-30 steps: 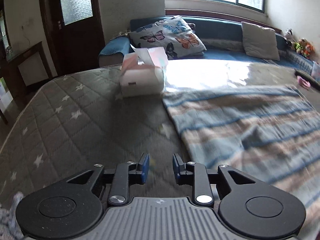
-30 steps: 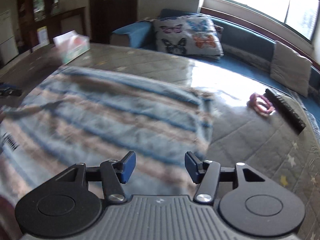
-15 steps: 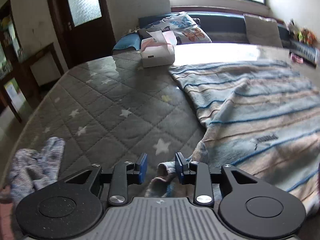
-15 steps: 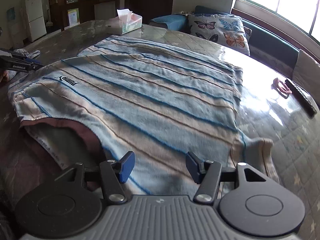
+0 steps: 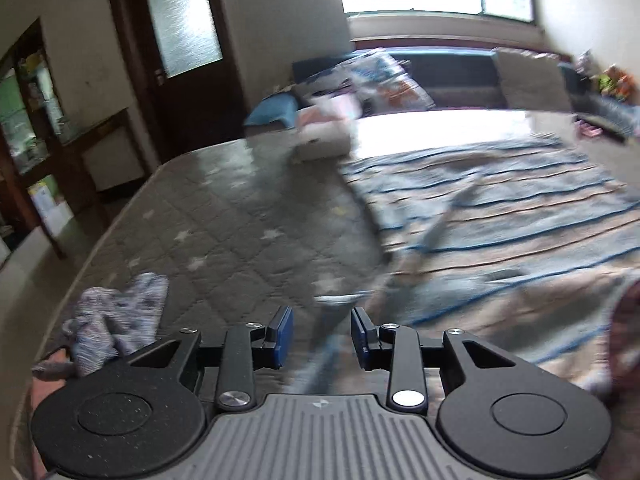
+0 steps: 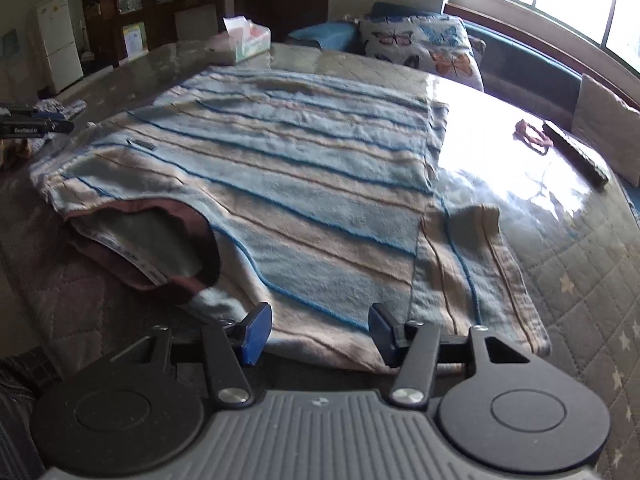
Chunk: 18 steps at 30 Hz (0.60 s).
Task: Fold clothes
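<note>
While the striped shirt [image 6: 280, 184] lies spread flat on the surface [image 6: 580, 248], ready for creasing, I hold both grippers unclenched. The right gripper [image 6: 320, 330] sits at its near hem, and the left gripper [image 5: 322, 334] has blurred cloth between its fingers.

Striped shirt [image 6: 288, 184] lies flat on quilted table [image 6: 580, 264]; tissue box [image 6: 248, 42] behind its far edge, crumpled cloth [image 5: 116, 316] to its left, remote [image 6: 576, 154] to its right, sofa [image 6: 520, 60] behind table
</note>
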Available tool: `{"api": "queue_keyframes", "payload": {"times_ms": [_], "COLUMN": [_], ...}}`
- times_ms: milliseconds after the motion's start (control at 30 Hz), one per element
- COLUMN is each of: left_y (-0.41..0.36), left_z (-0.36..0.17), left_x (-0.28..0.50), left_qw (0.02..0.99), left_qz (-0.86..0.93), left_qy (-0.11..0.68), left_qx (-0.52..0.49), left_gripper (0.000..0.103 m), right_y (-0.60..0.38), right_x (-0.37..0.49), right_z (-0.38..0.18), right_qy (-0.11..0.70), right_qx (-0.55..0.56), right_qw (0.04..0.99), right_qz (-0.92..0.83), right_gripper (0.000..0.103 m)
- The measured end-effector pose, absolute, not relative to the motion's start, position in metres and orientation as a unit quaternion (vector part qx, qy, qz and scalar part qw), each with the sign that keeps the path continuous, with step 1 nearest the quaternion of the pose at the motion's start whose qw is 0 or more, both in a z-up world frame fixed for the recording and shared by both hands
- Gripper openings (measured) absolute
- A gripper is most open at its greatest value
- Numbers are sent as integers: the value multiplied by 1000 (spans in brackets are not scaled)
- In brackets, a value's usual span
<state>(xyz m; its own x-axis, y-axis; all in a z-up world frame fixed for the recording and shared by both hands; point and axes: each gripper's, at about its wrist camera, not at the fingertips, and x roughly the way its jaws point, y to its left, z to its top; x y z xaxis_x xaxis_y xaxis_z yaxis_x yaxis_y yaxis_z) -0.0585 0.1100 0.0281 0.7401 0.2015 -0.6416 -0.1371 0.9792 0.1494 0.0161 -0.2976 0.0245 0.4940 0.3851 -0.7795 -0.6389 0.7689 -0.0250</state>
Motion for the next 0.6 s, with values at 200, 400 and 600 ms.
{"api": "queue_keyframes", "payload": {"times_ms": [200, 400, 600], "left_y": [50, -1, -19], "left_z": [31, 15, 2], "left_x": [-77, -82, -85], "left_qw": [932, 915, 909], "left_qz": [-56, -130, -132], "left_qy": [355, 375, 379], "left_qx": [39, 67, 111], "left_gripper": [35, 35, 27], "right_y": [-265, -226, -211], "right_x": [5, -6, 0], "right_z": [36, 27, 15], "right_qy": [379, 353, 341], "right_qx": [-151, -195, -223], "right_qw": [836, 827, 837], "right_qz": [367, 391, 367], "right_gripper": [41, 35, 6]}}
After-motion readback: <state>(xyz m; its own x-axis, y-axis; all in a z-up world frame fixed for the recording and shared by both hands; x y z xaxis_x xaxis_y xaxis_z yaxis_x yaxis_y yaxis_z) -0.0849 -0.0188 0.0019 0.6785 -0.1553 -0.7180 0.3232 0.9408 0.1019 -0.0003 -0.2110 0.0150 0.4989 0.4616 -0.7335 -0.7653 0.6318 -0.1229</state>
